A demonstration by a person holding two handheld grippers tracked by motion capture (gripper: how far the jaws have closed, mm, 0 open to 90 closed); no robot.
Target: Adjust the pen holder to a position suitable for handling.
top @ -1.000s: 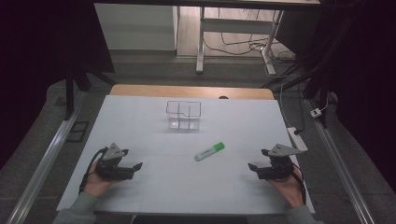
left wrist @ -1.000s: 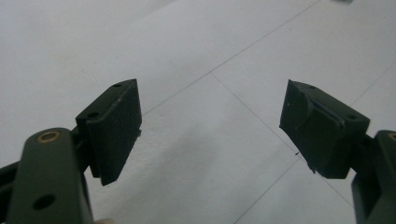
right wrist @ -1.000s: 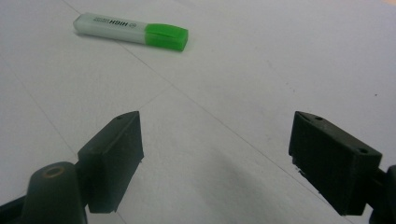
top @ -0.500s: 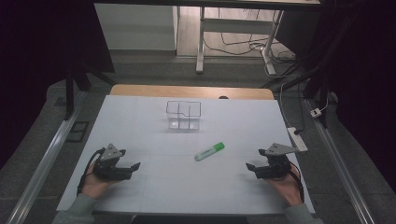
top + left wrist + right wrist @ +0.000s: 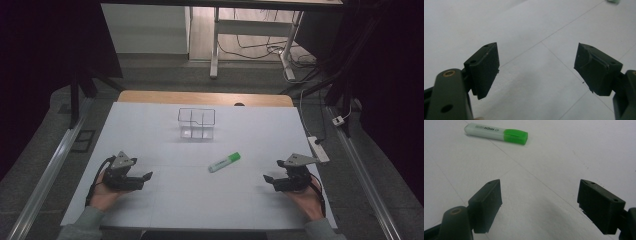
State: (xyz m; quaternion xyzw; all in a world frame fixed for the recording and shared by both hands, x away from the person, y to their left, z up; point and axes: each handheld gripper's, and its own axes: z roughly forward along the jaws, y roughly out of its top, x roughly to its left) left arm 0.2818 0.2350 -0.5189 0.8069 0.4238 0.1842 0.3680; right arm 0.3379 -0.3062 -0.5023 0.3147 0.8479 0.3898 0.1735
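A green-capped highlighter point(image 5: 224, 162) lies flat near the middle of the white table point(image 5: 165, 200); it also appears at the top of the right gripper view point(image 5: 496, 133). Behind it stands a clear plastic divided box point(image 5: 196, 123). My left gripper point(image 5: 146, 176) rests low at the table's front left, open and holding nothing; in its own view point(image 5: 537, 68) only bare table lies between the jaws. At the front right my right gripper point(image 5: 267, 179) is open too, with wide-set jaws point(image 5: 539, 202) pointing toward the highlighter, well short of it.
A wooden edge point(image 5: 205, 97) runs along the table's far side. A white power strip point(image 5: 318, 148) lies off the right edge. Metal rails point(image 5: 47, 175) flank the table. Desk legs and cables point(image 5: 255, 47) stand on the floor beyond.
Both hands have slid slightly toward the front edge of the table. The highlighter and box have not moved.
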